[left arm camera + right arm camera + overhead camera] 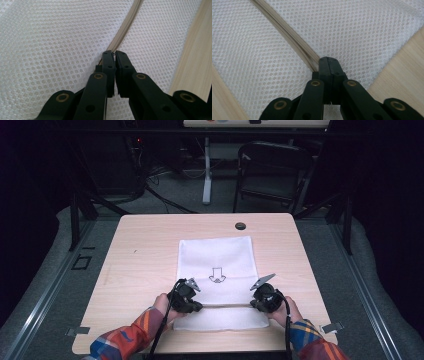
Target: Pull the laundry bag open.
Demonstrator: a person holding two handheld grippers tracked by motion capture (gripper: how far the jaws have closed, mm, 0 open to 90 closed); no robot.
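A white mesh bag (216,257) lies flat mid-table, printed with a small arrow (217,276). A beige zipper (225,307) crosses it near its front edge. My left gripper (197,307) sits at the zipper's left end and my right gripper (254,304) at its right end. In the left gripper view the jaws (114,53) are pinched together on the mesh bag (50,50) where the zipper (125,27) ends. In the right gripper view the jaws (328,58) are pressed tight on the end of the zipper (287,35), with mesh bag (362,30) on both sides.
The wooden table (145,250) has bare surface left and right of the bag and a round cable hole (240,225) at its far edge. A dark folding chair (272,170) and a white desk leg (206,170) stand beyond the table.
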